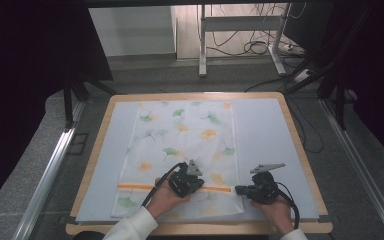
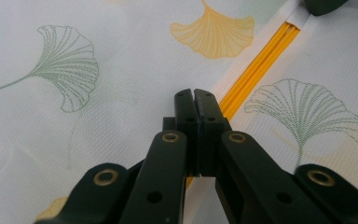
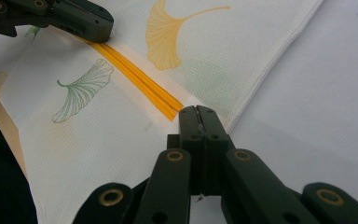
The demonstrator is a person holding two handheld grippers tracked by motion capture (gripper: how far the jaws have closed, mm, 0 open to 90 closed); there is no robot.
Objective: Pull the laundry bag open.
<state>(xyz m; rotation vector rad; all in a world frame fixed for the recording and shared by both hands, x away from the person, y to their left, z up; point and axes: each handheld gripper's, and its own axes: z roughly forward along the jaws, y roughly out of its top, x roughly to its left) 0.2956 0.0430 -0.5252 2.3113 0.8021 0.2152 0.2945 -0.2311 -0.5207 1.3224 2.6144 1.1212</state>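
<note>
Both grippers have their jaws pressed together, the left gripper (image 2: 196,100) near the orange stripe (image 2: 256,72) and the right gripper (image 3: 199,116) at the cloth (image 1: 185,145) edge. The cloth lies flat on the table (image 1: 300,150). Whether they pinch cloth I cannot tell; a thin grip might slip.

This looks like a lab or recording studio: a wood-edged table with a pale blue mat (image 1: 265,135) stands between black curtains (image 1: 25,75), with metal floor rails (image 1: 47,175) at 9 and 3 o'clock and, at 12 o'clock, tangled black cables (image 1: 252,46) beneath a white metal stand (image 1: 202,45).
</note>
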